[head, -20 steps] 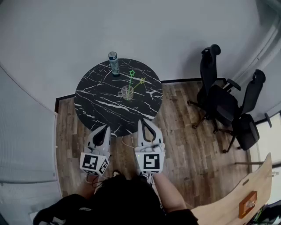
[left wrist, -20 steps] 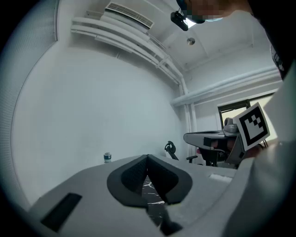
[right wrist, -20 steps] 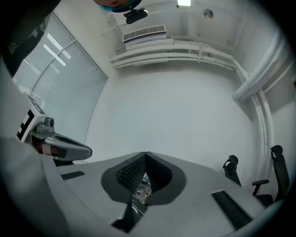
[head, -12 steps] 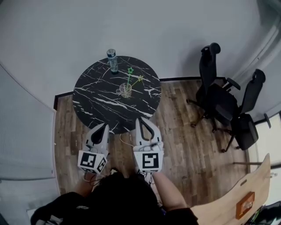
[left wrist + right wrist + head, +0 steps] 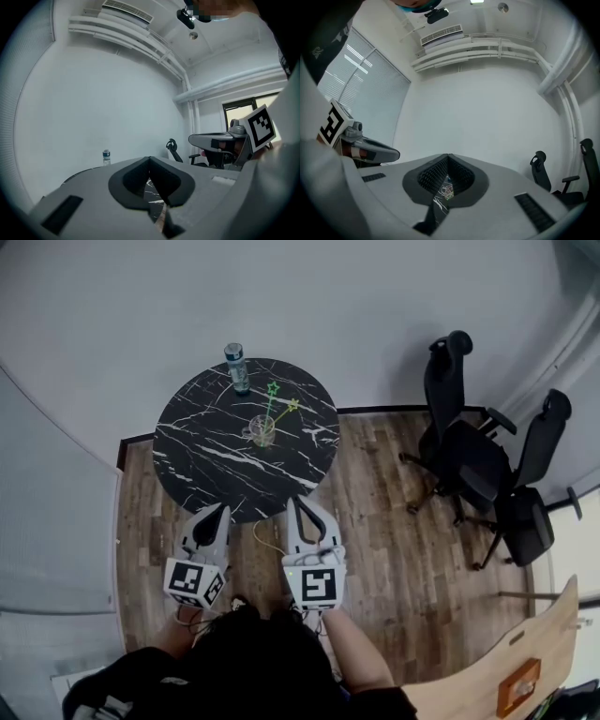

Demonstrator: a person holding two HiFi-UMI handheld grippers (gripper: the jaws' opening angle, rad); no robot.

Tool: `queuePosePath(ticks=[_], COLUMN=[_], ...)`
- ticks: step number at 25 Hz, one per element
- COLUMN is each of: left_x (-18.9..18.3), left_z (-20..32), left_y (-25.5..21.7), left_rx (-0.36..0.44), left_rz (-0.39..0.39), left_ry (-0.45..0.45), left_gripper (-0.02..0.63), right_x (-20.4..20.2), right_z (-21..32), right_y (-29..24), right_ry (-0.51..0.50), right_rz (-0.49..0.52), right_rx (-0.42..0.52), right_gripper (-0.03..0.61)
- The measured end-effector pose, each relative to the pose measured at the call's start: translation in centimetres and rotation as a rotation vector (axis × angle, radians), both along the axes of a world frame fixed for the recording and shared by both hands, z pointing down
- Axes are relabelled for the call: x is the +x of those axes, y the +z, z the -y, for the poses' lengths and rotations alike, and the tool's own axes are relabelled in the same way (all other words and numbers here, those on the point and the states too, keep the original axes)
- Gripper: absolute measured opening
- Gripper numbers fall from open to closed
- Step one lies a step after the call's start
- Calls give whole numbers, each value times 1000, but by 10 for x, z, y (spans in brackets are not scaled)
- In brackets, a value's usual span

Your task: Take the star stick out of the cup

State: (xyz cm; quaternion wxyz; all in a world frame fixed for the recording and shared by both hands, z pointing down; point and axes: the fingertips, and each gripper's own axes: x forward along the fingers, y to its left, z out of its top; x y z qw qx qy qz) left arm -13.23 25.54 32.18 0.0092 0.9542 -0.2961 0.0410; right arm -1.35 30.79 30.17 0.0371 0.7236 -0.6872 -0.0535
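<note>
Glass cup (image 5: 262, 435) holds the star stick (image 5: 272, 392); left claw (image 5: 222, 510) and right claw (image 5: 297, 502) closed.

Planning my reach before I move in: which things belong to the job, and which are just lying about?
Job: cup; green star stick and yellow star stick in it; left gripper and right gripper, both shut, empty.
Lying about: water bottle; marble table; office chairs.
</note>
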Motion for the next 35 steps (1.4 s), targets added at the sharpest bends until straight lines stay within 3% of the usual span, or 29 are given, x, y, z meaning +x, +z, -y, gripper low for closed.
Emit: queuePosePath(ticks=[9,16,23,35], left_x=[28,38,48,51], left_z=[-25,-7,36,146], left_y=[20,30,49,74], left_rx=[-13,-24,-74,-184], left_rz=[65,94,88,62], left_ry=[-15,-21,-12,60], left_gripper=[-2,-2,-2,-2], right_x=[34,47,56,50], right_z=[-22,-10,26,136], right_y=[21,37,54,68], right_ry=[-38,-36,-33,-52], right_rz=[45,90,91,58], right_rx=[-21,-44,-93,-193], right_gripper=[-6,-6,-6,-6])
